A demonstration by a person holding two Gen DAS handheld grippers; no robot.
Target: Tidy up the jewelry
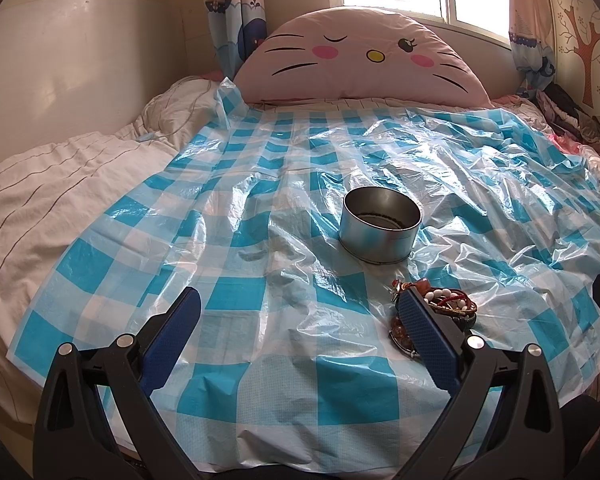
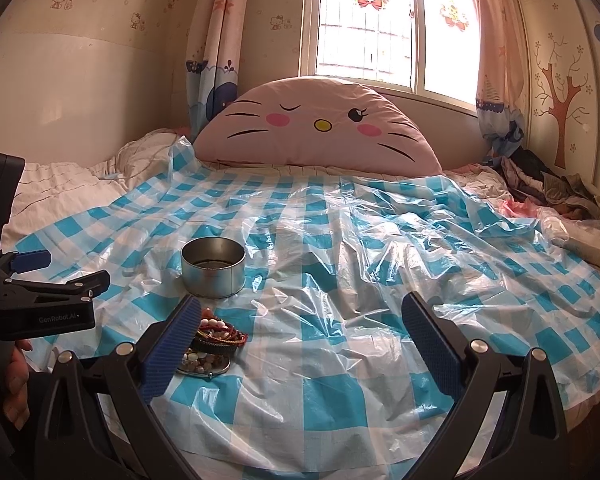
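A pile of jewelry (image 1: pixel 448 304) with beaded bracelets lies on the blue-and-white checked plastic sheet (image 1: pixel 260 272), partly hidden behind my left gripper's right finger. It also shows in the right wrist view (image 2: pixel 216 340), beside my right gripper's left finger. A round metal tin (image 1: pixel 380 224) stands open just beyond the pile; it also shows in the right wrist view (image 2: pixel 213 267). My left gripper (image 1: pixel 300 300) is open and empty. My right gripper (image 2: pixel 300 304) is open and empty. The left gripper's body shows at the left of the right wrist view (image 2: pixel 40 300).
The sheet covers a bed with a white quilt (image 1: pixel 52 184) on the left. A pink cat-face cushion (image 1: pixel 360 56) leans at the head under a window. Clothes (image 2: pixel 548 188) are heaped at the far right corner.
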